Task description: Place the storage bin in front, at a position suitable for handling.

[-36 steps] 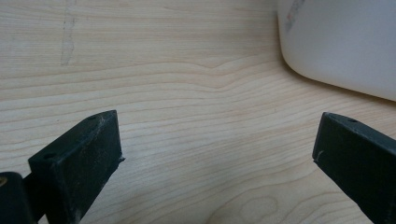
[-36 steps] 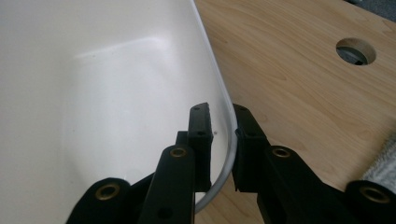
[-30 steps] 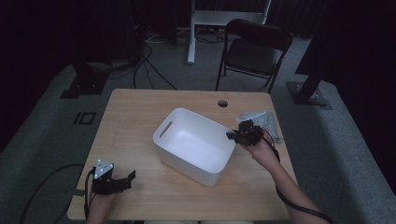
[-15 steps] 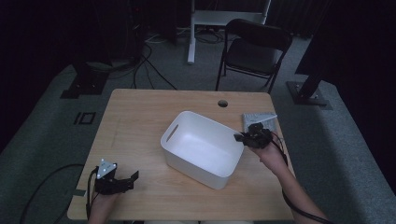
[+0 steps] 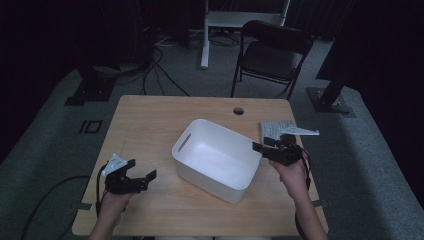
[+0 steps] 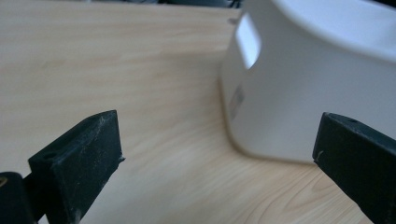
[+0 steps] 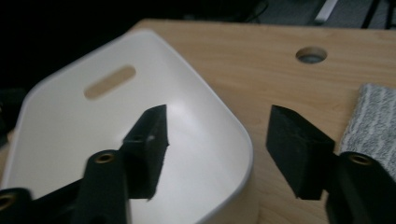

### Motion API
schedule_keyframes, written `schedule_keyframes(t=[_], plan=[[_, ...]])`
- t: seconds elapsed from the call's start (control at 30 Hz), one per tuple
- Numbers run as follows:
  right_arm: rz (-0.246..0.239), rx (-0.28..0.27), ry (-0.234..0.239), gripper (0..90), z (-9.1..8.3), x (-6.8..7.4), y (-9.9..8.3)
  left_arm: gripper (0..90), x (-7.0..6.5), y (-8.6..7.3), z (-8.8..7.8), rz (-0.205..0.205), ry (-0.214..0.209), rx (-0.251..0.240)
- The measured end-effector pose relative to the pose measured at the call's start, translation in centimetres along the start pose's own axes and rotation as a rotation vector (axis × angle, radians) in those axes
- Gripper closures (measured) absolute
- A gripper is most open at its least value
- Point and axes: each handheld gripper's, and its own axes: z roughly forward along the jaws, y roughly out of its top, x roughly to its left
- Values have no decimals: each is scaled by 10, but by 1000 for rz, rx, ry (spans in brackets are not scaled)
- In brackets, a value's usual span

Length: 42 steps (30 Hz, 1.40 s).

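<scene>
Black jaws on your right gripper (image 7: pixel 212 149) have just been opening and now stand apart, one over the white plastic bin's (image 5: pixel 215 160) hollow and one outside its near wall, with the rim between them and untouched. That looks like a release: the pads no longer press, so the bin rests on its own on the wooden table (image 5: pixel 150 125), turned at an angle near the middle. From above, your right gripper (image 5: pixel 272 149) hangs just beside the bin's right end, close enough to re-grip if the angle needs correcting. The folded grey cloth (image 5: pixel 276 128) lies behind your hand near the table's right edge, apart from the bin. Your left gripper (image 5: pixel 134 175) is held with its jaws wide and nothing between them, aimed at the end with the slot handle (image 6: pixel 247 39), probably ready to steady that side.
</scene>
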Motion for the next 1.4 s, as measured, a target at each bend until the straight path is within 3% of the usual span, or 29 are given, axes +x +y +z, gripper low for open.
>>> schedule_keyframes(t=[0.07, 0.13, 0.27, 0.4, 0.5, 0.6, 0.67, 0.73, 0.83, 0.87, 1.0, 1.07, 1.13, 1.27, 1.4], plan=[[-13, 23, -36, 293, -3, 12, 2, 13, -6, 15, 5, 14, -22, -7], [-10, 23, -52, 306, -5, 18, 2, 13, -12, 29, 11, 42, -62, -7], [13, 4, -108, 328, -5, 23, -8, 13, -22, 50, 27, 84, -76, -1], [30, 12, -141, 330, -2, 16, -15, 13, -26, 57, 43, 99, -85, 11], [51, 17, -140, 354, 0, 11, -19, 16, -25, 57, 51, 107, -78, 16], [54, 25, -143, 408, 4, 9, -22, 72, -24, 58, 55, 97, -83, 6], [64, 25, -130, 435, 5, 7, -24, 175, -25, 59, 56, 104, -92, 1], [70, 30, -130, 466, 6, 6, -26, 189, -27, 60, 59, 118, -97, 10], [72, 39, -123, 520, 6, 5, -27, 266, -28, 60, 66, 131, -80, 31], [71, 38, -123, 536, 6, 5, -27, 346, -27, 60, 68, 130, -66, 41], [69, 48, -108, 580, 7, 4, -28, 478, -25, 59, 75, 122, -36, 58], [65, 69, -92, 590, 8, 4, -28, 554, -25, 59, 77, 121, -34, 71], [57, 63, -104, 605, 8, 5, -27, 608, -27, 59, 79, 129, -40, 89], [32, 73, -139, 637, 9, 9, -28, 673, -29, 56, 82, 156, -27, 107], [35, 71, -144, 643, 10, 8, -28, 719, -30, 54, 81, 139, -32, 85]])
